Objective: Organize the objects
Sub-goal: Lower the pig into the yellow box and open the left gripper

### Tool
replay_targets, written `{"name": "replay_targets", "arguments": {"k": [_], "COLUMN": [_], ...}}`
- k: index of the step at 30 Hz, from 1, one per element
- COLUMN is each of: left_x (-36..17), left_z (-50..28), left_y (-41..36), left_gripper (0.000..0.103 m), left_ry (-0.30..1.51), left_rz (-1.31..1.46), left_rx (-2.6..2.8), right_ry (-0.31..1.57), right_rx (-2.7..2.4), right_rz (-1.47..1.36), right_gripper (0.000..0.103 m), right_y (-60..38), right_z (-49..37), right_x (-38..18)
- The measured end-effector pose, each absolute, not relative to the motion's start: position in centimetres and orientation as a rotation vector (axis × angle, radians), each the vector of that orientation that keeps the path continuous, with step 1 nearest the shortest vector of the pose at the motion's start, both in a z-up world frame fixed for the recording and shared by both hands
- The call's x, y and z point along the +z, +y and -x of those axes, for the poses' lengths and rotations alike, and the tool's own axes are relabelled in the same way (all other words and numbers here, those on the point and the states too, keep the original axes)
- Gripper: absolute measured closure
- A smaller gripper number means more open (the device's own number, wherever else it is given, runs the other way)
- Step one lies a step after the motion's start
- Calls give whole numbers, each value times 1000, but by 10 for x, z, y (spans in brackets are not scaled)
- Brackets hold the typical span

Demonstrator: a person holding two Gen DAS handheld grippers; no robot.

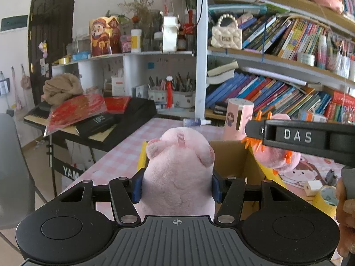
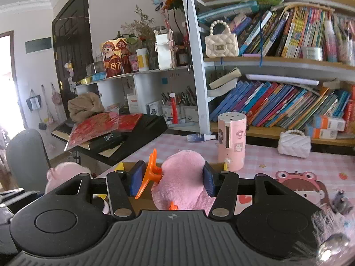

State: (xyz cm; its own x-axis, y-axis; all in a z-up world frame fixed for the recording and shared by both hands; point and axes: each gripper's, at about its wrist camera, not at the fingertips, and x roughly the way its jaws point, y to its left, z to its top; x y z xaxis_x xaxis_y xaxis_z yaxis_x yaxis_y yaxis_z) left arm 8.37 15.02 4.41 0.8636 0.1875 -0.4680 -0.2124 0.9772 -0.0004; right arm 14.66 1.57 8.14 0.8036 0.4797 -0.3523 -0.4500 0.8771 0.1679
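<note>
Left hand-held gripper point(image 1: 176, 185): blue pads pressed into both flanks of the pale pink plush point(image 1: 177, 173). Gripping it, toy upright, back of head toward my camera.

Right hand-held gripper point(image 2: 173, 180): closed on the darker pink plush with orange frills point(image 2: 184, 177), squeezed between the pads; one orange frill sticks out to the left of the toy.

Cardboard box point(image 1: 230, 161) sits on the pink-checked tabletop point(image 1: 124, 153), open at the top. Both toys hang at or just above its opening. I cannot tell whether either touches the box floor.

Step in hand, as I read it: carrying both plush toys to the box for stowing.

Next move calls for lowering each toy inside the walls, one beside the other, then parting the jaws. Box looks narrow for two; I should watch that my two tools do not collide. Pink cylindrical dispenser point(image 2: 231, 141) stands just behind the box, so keep clear of it.
</note>
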Motion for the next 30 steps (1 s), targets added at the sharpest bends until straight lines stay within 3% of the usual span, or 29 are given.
{"name": "replay_targets", "arguments": {"k": [21,28,30], "left_x": [-10,-20,-21], "left_z": [-149,-156,-157], "left_y": [144,138,137], "left_gripper": [47,46,46], "left_ry": [737,797,801], "left_rz": [21,26,25], "left_rx": [286,282,284], "right_ry": [662,633,648], "right_rx": [609,645,704], "right_rz": [-61,49,94], "right_gripper": [51,51,58], "right_y": [34,44,49], "right_z": [-233,-232,-231], "right_x": [5,0,-1]}}
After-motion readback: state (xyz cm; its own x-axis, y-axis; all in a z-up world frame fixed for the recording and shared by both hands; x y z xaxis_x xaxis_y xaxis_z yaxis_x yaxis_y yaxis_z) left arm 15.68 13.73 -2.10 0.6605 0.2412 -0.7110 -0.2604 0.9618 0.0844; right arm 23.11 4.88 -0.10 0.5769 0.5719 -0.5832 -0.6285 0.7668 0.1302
